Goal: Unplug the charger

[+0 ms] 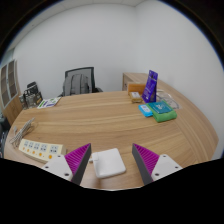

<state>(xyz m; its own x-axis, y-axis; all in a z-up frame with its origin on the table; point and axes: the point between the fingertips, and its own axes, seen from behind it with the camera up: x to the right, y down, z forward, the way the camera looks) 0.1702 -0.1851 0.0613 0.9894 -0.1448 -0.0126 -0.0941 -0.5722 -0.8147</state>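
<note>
Just ahead, charger (108,163) between open jaws

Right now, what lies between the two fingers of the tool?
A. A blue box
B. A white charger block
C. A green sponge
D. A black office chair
B. The white charger block sits on the wooden table between the open fingers of the tool, with a gap at each side; the power strip lies beside it.

Charger (108,162): white. Power strip (40,149): cream, dark sockets. Table (100,120): light wood grain. Finger pads (77,157): magenta, dotted. Chair (78,81): black. Box (165,115): green. Upright pack (151,85): purple. Walls: white.
</note>
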